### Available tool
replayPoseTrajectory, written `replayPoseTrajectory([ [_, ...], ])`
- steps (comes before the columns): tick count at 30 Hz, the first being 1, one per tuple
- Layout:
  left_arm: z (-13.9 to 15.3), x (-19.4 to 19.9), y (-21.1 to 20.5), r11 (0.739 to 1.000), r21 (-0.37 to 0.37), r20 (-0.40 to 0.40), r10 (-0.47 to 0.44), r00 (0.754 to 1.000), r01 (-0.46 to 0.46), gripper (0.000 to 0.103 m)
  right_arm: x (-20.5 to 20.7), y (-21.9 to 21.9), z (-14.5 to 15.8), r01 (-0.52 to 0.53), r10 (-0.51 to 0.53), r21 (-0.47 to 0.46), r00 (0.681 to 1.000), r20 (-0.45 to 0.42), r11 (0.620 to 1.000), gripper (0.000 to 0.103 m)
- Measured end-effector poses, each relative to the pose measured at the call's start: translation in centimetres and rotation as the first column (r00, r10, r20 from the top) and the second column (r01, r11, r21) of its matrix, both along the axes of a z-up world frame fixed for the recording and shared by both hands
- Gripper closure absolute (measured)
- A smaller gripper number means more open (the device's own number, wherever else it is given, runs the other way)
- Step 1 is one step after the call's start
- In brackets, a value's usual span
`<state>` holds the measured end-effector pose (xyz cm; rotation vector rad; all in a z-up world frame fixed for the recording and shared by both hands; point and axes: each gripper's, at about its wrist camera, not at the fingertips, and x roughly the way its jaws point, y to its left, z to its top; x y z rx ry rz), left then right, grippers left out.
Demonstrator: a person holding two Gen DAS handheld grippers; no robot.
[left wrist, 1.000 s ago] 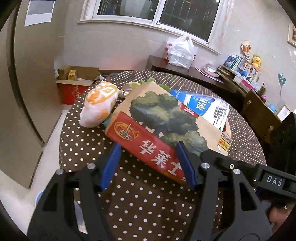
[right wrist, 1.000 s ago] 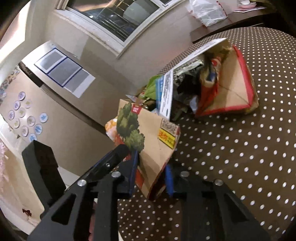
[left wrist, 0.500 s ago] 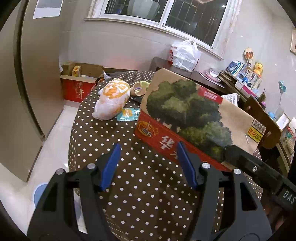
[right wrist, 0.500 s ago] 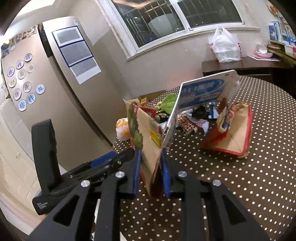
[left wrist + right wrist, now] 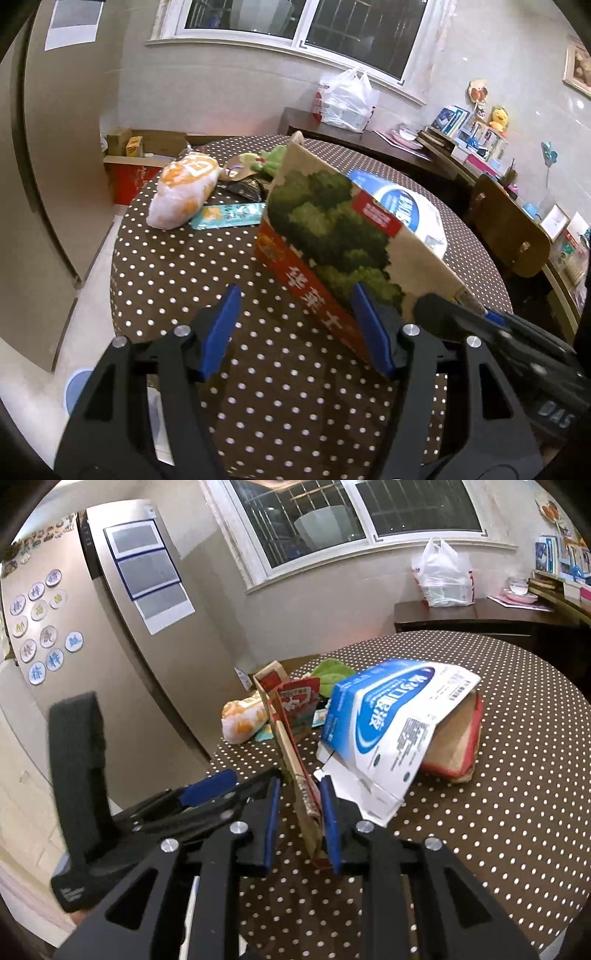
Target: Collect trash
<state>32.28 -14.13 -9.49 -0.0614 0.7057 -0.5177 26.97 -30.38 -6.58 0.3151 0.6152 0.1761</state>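
Brown kraft paper forms the paper bag, printed with green trees and a red band of white characters; it stands on edge on the round table, whose brown cloth carries white dots. The right gripper is clamped on the bag's near edge: in the right wrist view the folded paper stands upright between the two blue pads, pressed from both sides (its right pad lies flat against the paper). The left gripper hovers low over the cloth with its fingers well apart and nothing between them; its right blue pad sits just beside the bag's lower red band, and whether it touches cannot be told. In the right wrist view the left gripper appears again at the left, just beside the bag. A blue-and-white carton, torn open, leans over a second brown-and-red paper bag lying flat on the table. Beyond the standing bag lie a white-and-orange wrapped packet, a pale blue wrapper and a green item near the far rim. A white plastic bag rests on the dark sideboard below the window.
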Motion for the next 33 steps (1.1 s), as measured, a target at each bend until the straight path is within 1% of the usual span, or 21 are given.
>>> replayPoseTrajectory([
  [1,-0.1,0.0,0.1,1.0,0.004,-0.003,0.017,1.0,-0.017,0.041,0.2,0.0,-0.2,0.003,-0.003,-0.003,1.0,-0.005,1.0,0.08],
  [3,-0.2,0.1,0.4,1.0,0.005,-0.015,0.018,1.0,-0.018,0.041,1.0,-0.4,-0.7,-0.002,0.002,0.009,1.0,-0.026,1.0,0.08],
  [4,-0.3,0.0,0.5,1.0,0.011,-0.014,0.02,1.0,-0.02,0.041,1.2,-0.4,-0.9,-0.004,0.004,0.008,1.0,-0.031,1.0,0.085],
  [5,-0.3,-0.1,0.6,1.0,0.014,-0.011,0.021,1.0,-0.021,0.041,1.5,-0.4,-1.0,-0.007,0.007,-0.002,0.999,-0.034,1.0,0.087],
  [9,0.2,-0.4,1.3,0.999,0.017,0.01,0.033,0.999,-0.033,0.041,1.7,-0.1,-1.0,-0.034,0.034,0.016,0.999,-0.012,0.999,0.093],
  [11,0.8,-0.5,1.9,0.998,0.005,0.028,0.06,0.998,-0.06,0.041,1.4,0.3,-0.3,-0.032,0.032,-0.007,0.999,0.027,0.999,0.097],
  [15,2.0,-0.3,3.2,0.993,-0.006,0.078,0.121,0.99,-0.121,0.041,0.8,1.8,1.1,0.0,0.012,-0.11,0.995,0.103,0.994,0.098],
  [18,2.6,0.9,4.0,0.984,0.017,0.103,0.176,0.979,-0.178,0.041,0.9,2.2,1.6,0.01,0.009,-0.14,0.99,0.139,0.99,0.098],
  [20,2.6,2.2,4.3,0.98,0.032,0.111,0.193,0.975,-0.197,0.041,1.1,2.3,1.8,0.019,0.006,-0.152,0.987,0.16,0.988,0.099],
  [22,2.3,3.6,4.6,0.973,0.073,0.117,0.212,0.97,-0.221,0.041,1.6,2.4,2.0,0.023,0.004,-0.151,0.985,0.174,0.988,0.099],
  [26,1.7,6.0,4.3,0.966,0.121,0.124,0.213,0.969,-0.228,0.041,2.3,2.7,2.0,0.028,0.006,-0.161,0.979,0.203,0.987,0.099],
  [29,1.0,7.9,4.0,0.96,0.147,0.108,0.222,0.969,-0.237,0.041,3.1,3.3,2.1,0.027,0.009,-0.173,0.978,0.207,0.984,0.099],
  [30,0.9,8.1,3.8,0.96,0.148,0.109,0.225,0.968,-0.239,0.043,3.3,3.3,2.2,0.025,0.011,-0.171,0.978,0.207,0.985,0.099],
  [31,0.7,8.6,3.6,0.957,0.162,0.104,0.228,0.968,-0.242,0.049,3.4,3.4,2.2,0.026,0.011,-0.171,0.978,0.209,0.985,0.099],
  [32,0.5,9.1,3.5,0.956,0.173,0.095,0.225,0.97,-0.238,0.053,3.5,3.5,2.4,0.025,0.012,-0.176,0.978,0.21,0.984,0.099],
  [33,0.3,9.6,3.4,0.957,0.174,0.085,0.219,0.972,-0.231,0.053,3.6,3.6,2.5,0.027,0.012,-0.179,0.977,0.212,0.983,0.099],
])
